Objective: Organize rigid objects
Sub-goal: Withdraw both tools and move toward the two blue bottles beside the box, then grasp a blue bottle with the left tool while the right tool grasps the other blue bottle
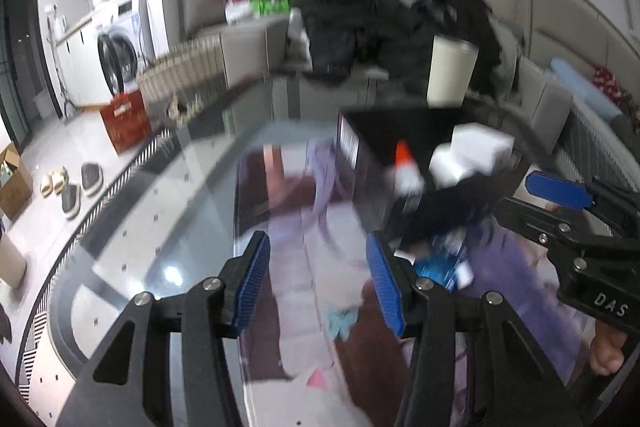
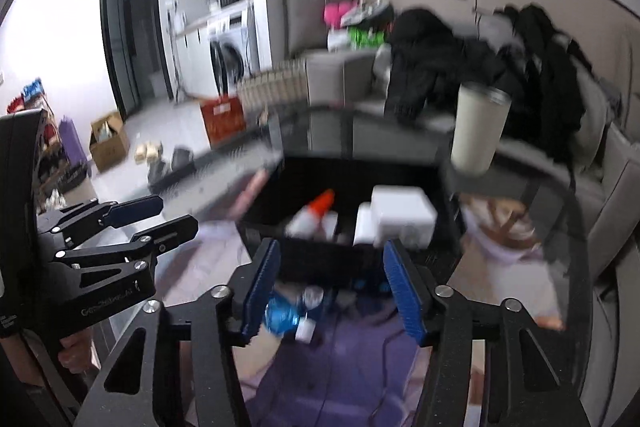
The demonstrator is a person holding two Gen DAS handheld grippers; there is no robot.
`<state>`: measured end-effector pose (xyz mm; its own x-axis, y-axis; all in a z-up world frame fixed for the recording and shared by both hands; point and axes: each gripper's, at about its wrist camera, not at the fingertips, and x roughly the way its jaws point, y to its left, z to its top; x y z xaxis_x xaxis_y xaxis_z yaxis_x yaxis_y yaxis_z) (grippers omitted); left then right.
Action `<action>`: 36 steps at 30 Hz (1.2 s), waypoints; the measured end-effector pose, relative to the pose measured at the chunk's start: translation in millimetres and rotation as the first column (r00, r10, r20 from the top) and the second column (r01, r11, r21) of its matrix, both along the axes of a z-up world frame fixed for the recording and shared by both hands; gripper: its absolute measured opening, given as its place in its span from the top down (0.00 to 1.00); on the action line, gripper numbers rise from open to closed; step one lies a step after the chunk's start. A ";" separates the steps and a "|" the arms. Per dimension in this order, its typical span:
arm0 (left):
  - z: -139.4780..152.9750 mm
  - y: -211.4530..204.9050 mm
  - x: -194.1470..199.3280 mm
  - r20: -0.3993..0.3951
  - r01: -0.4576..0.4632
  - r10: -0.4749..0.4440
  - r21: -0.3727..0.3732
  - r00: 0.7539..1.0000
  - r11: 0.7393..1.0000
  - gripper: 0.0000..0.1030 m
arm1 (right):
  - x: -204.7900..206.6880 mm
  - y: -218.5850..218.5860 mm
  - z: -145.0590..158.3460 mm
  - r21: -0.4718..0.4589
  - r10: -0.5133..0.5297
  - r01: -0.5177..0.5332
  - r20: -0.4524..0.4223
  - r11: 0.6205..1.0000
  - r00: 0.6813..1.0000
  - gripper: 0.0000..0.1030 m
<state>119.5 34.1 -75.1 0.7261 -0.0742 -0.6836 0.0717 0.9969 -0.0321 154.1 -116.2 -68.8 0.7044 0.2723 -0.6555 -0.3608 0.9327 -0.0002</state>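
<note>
Living room with a washing machine (image 1: 116,51) off on the far left and a sofa piled with dark clothes (image 2: 472,67) at the back, all pretty blurry. Up front is a glass surface (image 1: 160,227) you can see straight through. On it sits a black bin (image 2: 352,187), and that's where the task stuff is: a white bottle with an orange cap (image 2: 314,213) lying tilted on the bin's left side, and a white box (image 2: 402,211) just to its right with another white piece touching it. A cream tumbler (image 2: 480,125) stands upright at the far right, beyond the bin. A blue packet (image 2: 282,313) and a small white cap-looking thing show at the bin's near edge, but whether they're on the glass or under it I can't tell. The left hand-held gripper (image 1: 318,283) is released, blue pads wide apart with nothing between them, sitting over the glass just left of the bin. The right hand-held gripper (image 2: 334,283) is also spread and empty, lined up with the near wall of the bin. Each one shows in the other's view, side by side and apart.
</note>
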 end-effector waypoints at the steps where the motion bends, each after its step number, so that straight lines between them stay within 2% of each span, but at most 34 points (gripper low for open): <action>1: -5.9 -0.2 1.2 -0.024 0.004 -0.004 0.001 1.000 1.000 0.51 | 2.5 1.7 -8.0 -0.008 -0.001 0.001 -0.025 1.000 1.000 0.48; 5: -19.9 0.4 0.3 -0.080 0.016 -0.016 -0.010 0.997 1.000 0.51 | 15.9 8.2 -36.8 -0.048 -0.012 0.007 -0.098 0.999 0.995 0.51; 11: -20.8 2.8 -1.8 -0.076 0.027 -0.028 -0.015 0.997 1.000 0.51 | 27.9 17.5 -61.2 -0.050 0.005 -0.014 -0.164 0.999 0.986 0.51; 17: -20.7 -3.6 1.7 -0.091 0.046 -0.048 -0.021 0.995 0.999 0.51 | 31.7 19.2 -63.9 -0.047 0.010 -0.018 -0.170 0.999 0.985 0.51; 19: -21.3 -9.0 3.6 -0.099 0.052 -0.054 -0.023 0.994 0.998 0.51 | 32.9 12.2 -62.3 -0.044 -0.001 -0.007 -0.178 0.999 0.984 0.52; 21: -20.8 -13.5 3.7 -0.101 0.059 -0.061 -0.021 0.993 0.998 0.51 | 34.3 5.0 -64.0 -0.041 -0.005 -0.003 -0.204 0.999 0.979 0.57; 31: -21.8 -55.7 14.0 -0.134 0.121 -0.123 -0.026 0.983 0.992 0.51 | 29.2 -35.5 -60.4 -0.035 -0.049 0.042 -0.221 0.998 0.974 0.58; 36: -29.9 -74.1 26.7 -0.177 0.137 -0.139 -0.028 0.974 0.990 0.51 | 26.9 -50.6 -57.7 -0.023 -0.068 0.065 -0.223 0.998 0.973 0.58</action>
